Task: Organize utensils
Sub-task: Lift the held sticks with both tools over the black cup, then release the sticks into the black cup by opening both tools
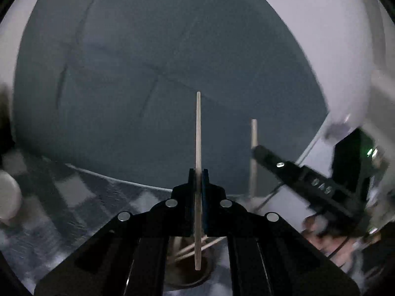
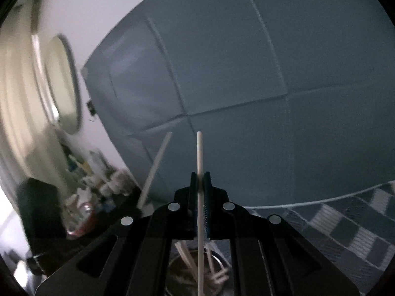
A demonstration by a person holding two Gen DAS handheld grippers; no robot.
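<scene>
Both views dim, bluish cast, low contrast. Heavy fisheye bowing and black vignette at corners. Motion blur strongest at edges: checkered grey-white cloth (image 1: 74,197) smeared near left, black right gripper (image 1: 254,148) streaked. Brightest patch the warm-lit round framed mirror (image 2: 61,83) far left, also blurred. Thin pale wooden stick (image 2: 199,172) centre stays sharp.

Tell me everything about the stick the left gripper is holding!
The chopstick is a thin, pale stick that looks like light wood. The left gripper is shut on it near its middle, holding it upright. Its top points up at the grey-blue padded wall. Its bottom hangs over a round metal cup holding more sticks.
</scene>
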